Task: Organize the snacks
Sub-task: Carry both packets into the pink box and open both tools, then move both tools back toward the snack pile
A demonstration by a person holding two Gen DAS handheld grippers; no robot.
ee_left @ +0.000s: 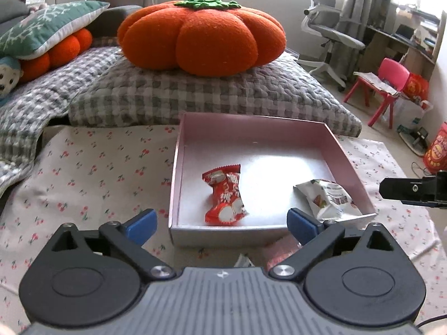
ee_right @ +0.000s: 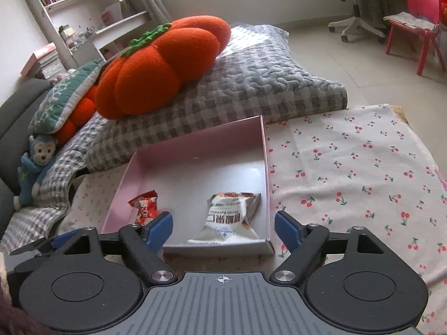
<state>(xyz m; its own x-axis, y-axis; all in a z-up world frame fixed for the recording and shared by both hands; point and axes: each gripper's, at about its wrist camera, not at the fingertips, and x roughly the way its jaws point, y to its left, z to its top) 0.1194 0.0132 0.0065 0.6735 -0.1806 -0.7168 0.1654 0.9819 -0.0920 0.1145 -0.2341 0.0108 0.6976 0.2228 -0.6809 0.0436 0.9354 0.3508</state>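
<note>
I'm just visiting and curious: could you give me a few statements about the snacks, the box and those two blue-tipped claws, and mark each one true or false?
1. The red snack packet lies inside the pink box. True.
2. The white snack packet lies on the cherry-print cloth, outside the box. False: it lies inside the box, near a front corner.
3. The left gripper is clamped on the red packet. False: its jaws stand open with nothing gripped.
4. The right gripper is open and holds nothing. True.
5. An orange pumpkin cushion rests on the grey checked quilt behind the box. True.
</note>
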